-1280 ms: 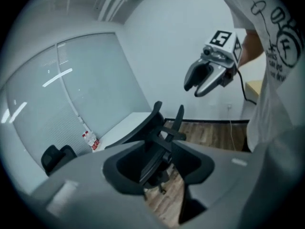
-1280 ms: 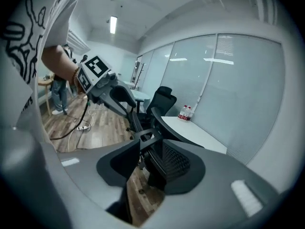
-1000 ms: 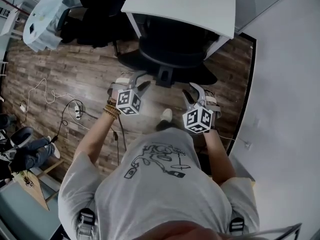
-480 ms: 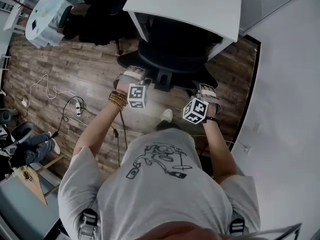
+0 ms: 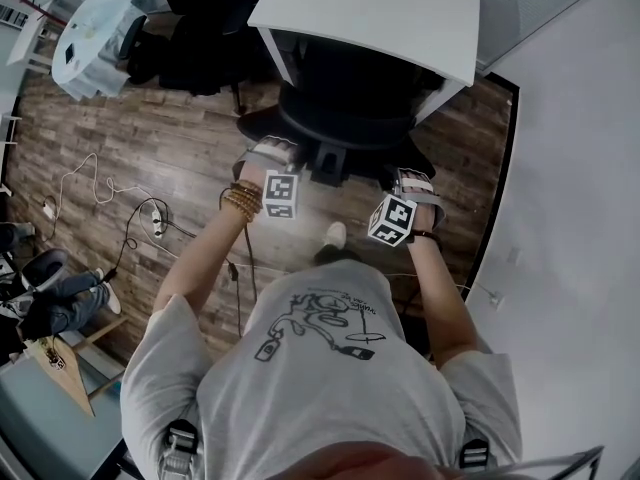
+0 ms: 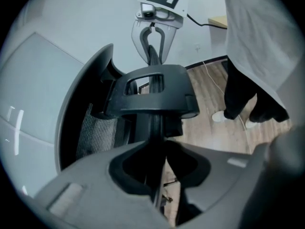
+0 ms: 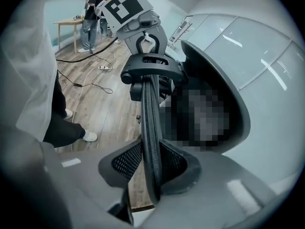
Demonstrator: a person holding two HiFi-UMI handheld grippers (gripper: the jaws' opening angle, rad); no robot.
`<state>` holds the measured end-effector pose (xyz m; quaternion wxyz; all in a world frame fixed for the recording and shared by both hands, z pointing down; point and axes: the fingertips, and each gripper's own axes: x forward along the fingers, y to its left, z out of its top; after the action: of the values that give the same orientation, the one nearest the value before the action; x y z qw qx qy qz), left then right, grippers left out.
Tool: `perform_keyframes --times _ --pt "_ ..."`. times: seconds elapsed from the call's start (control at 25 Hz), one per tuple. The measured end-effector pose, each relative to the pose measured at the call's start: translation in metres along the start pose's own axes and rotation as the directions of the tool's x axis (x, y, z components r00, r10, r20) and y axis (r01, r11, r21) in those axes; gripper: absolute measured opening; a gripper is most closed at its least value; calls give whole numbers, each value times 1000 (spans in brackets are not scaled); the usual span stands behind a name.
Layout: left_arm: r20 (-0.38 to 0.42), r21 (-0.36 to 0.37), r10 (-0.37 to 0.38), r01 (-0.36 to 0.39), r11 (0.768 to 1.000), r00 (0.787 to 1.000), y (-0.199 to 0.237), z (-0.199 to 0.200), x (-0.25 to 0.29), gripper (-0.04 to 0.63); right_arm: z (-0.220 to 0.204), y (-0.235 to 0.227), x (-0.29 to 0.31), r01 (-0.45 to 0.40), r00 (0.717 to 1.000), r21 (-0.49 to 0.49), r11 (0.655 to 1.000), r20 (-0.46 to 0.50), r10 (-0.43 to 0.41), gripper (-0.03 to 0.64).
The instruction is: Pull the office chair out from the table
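A black office chair (image 5: 345, 98) is tucked under the white table (image 5: 400, 8), with its backrest towards me. My left gripper (image 5: 270, 160) is at the left of the backrest's top edge and my right gripper (image 5: 405, 180) at the right. In the left gripper view the thin backrest rim (image 6: 156, 128) runs between the closing jaws of the left gripper (image 6: 159, 175), and the right gripper (image 6: 152, 44) grips farther along it. The right gripper view shows the rim (image 7: 151, 123) pinched in the closing right gripper (image 7: 151, 175), with the left gripper (image 7: 145, 42) beyond the black bracket (image 7: 152, 73).
Cables and a power strip (image 5: 150, 218) lie on the wooden floor at my left. A round white table (image 5: 95, 23) stands at the back left. A grey wall (image 5: 570, 218) runs close along the right. Another person's legs (image 5: 50, 303) show at the far left.
Both grippers have sunk and moved forward onto the backrest's top edge, rolling as they went. Their jaws have come in around the rim.
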<state>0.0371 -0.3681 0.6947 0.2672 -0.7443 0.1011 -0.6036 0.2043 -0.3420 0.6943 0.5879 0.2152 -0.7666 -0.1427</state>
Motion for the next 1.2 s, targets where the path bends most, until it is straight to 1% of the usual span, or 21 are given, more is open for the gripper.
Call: perform_keyframes --times 0.2,0.4,0.6,0.92,1.2 --pt "4 -11 7 -7 1000 1000 -9 -1 -8 103 4 9 -5 -5 1000 6 1000 -10 5 118" --pt "17 1 5 -5 1000 1000 -43 -6 -30 103 18 44 -21 -2 1000 10 1000 -18 2 118" --pt "31 -5 5 -5 1000 999 -49 -6 -37 103 22 50 -24 -10 1000 9 1000 -21 10 118" --pt "53 14 6 -7 1000 999 -88 -8 -61 103 34 88 -42 -21 999 18 1000 -28 21 118" --pt "53 4 16 -17 1000 998 -121 -9 -81 103 44 126 -59 -25 999 42 999 -36 27 118"
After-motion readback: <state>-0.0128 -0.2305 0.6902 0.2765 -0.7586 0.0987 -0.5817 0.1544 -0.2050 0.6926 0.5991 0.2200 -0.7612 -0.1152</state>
